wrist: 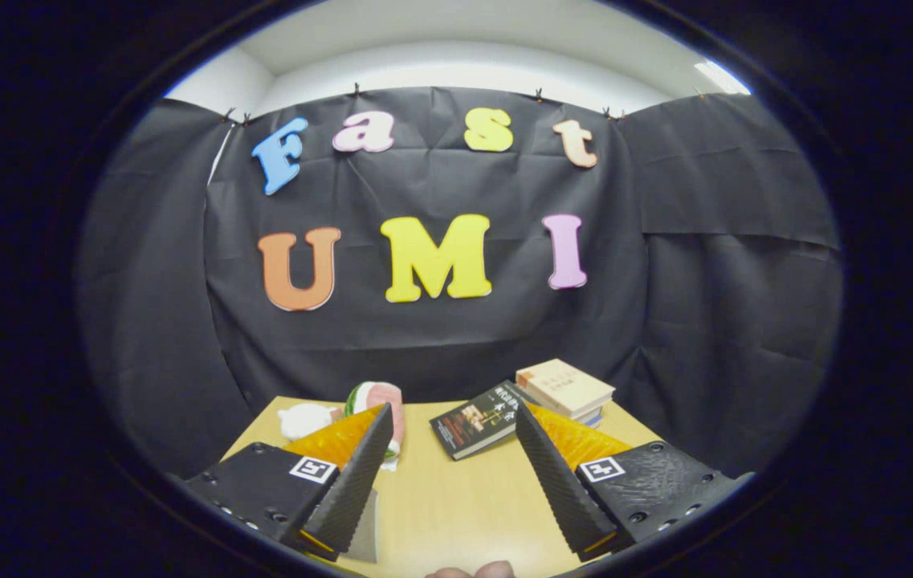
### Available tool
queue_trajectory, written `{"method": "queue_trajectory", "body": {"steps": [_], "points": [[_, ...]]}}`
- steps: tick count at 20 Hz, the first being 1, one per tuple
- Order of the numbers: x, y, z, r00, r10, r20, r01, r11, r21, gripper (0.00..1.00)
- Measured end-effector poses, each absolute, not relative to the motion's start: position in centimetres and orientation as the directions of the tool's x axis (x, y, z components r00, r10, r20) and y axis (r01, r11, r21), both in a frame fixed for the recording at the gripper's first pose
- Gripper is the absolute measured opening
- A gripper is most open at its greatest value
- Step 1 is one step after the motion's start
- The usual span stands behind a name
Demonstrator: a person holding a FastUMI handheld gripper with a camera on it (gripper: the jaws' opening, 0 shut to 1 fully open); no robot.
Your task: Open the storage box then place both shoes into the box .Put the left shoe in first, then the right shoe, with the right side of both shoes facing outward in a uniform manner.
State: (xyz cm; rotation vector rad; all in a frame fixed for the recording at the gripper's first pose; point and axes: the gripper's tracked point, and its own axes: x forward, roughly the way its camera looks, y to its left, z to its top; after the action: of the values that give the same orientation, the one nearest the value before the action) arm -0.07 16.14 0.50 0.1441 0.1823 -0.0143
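My gripper (454, 417) is held above a light wooden table (456, 498), its two fingers spread wide apart with nothing between them. The left finger (356, 474) and the right finger (556, 474) point toward the table's far edge. A thin grey edge of some object (365, 530) peeks out just under the left finger; I cannot tell what it is.
A dark book (478, 420) lies beyond the fingers at the table's far side, with a stack of books (567, 389) behind it to the right. A white soft toy (305, 419) and a watermelon-patterned plush (380, 399) sit beyond the left finger. A person's fingertips (472, 571) show at the near edge.
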Motion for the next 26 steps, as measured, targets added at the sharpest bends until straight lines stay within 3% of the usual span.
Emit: {"method": "queue_trajectory", "body": {"steps": [6,14,26], "points": [[-2.0,10.5,6.6,0.997,-0.018,-0.070,0.029,0.986,0.165,0.94],[-3.6,7.9,8.2,1.000,-0.019,-0.022,0.022,0.987,0.156,0.93],[-2.6,10.9,6.8,0.995,0.082,-0.054,-0.071,0.981,0.178,0.93]]}}
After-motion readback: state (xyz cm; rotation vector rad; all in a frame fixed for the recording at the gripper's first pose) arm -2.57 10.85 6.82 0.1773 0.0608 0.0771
